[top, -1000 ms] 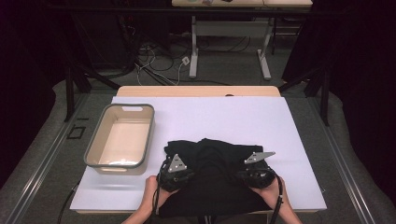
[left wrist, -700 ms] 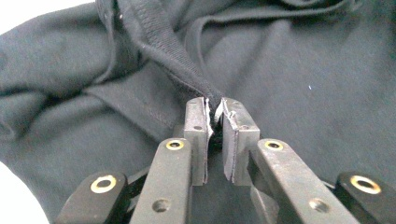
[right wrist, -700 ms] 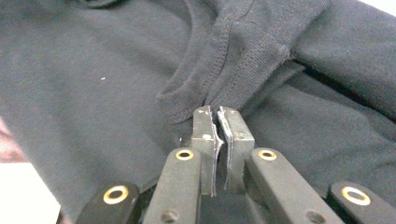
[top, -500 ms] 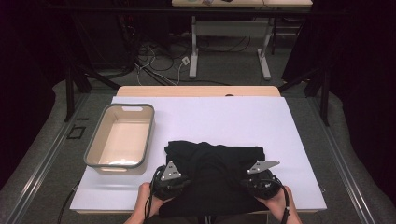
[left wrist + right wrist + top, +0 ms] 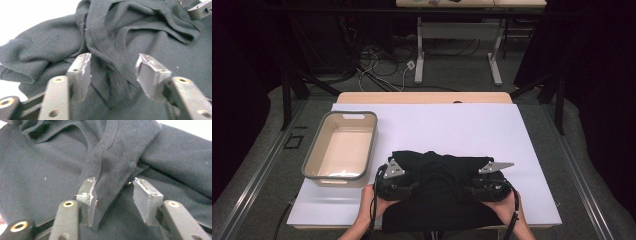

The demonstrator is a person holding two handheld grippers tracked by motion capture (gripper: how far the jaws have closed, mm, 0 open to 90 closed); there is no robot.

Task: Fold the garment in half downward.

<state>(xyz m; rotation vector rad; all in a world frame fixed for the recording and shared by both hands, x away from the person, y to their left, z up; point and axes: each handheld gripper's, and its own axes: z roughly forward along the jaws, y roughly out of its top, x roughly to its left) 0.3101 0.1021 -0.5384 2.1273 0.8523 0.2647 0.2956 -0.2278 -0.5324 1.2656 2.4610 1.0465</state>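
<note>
The black sweatshirt (image 5: 439, 192) lay bunched at the lower middle of the high view, on the white surface (image 5: 492, 130), its long axis running left to right across the frame, with the empty beige tub (image 5: 341, 146) just beside it at the left. The left tongs (image 5: 398, 176) sat on its left end and the right tongs (image 5: 486, 180) on its right end, each hand equally near its own side. In the left gripper view the left tongs (image 5: 113, 66) had just been opening; a ridge of folded cloth (image 5: 110, 62) ran up between the jaws, slack against the left pad and clear of the right. The right tongs (image 5: 113, 188) had likewise been opening, a seamed fold (image 5: 110, 170) brushing only the left pad. Both folds pointed straight away from the jaws, so any re-grip would likely mean closing in place
</note>
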